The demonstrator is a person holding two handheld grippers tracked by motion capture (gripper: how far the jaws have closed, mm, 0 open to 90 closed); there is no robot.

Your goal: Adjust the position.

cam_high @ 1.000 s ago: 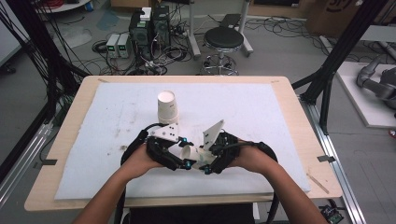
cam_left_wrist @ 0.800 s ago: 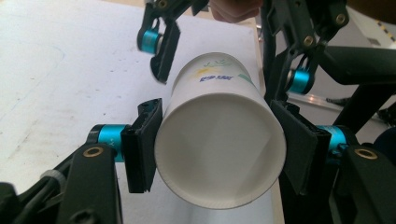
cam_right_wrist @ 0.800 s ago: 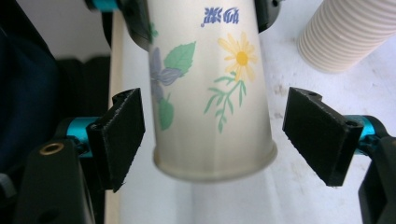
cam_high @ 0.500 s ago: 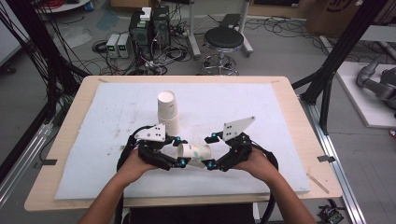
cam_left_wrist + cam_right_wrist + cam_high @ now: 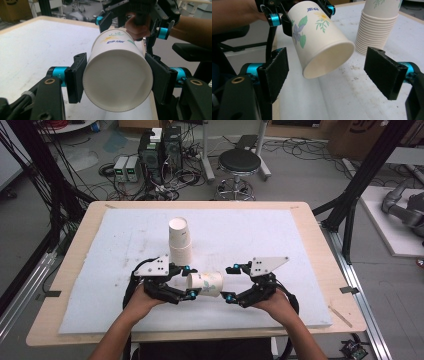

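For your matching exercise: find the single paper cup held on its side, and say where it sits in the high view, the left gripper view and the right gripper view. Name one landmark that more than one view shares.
High view: paper cup lies low centre, between both hands.
Left gripper view: it fills the centre, base toward the camera, clamped by the left gripper.
Right gripper view: upper centre, open mouth toward the camera.
Shared landmark: the cup stack, at the top right of the right gripper view.

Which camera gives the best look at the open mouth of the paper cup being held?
The right gripper view: the cup points its open rim at that camera. The left gripper view shows its closed base, clamped in the left tool. The high view shows it small, lying sideways.
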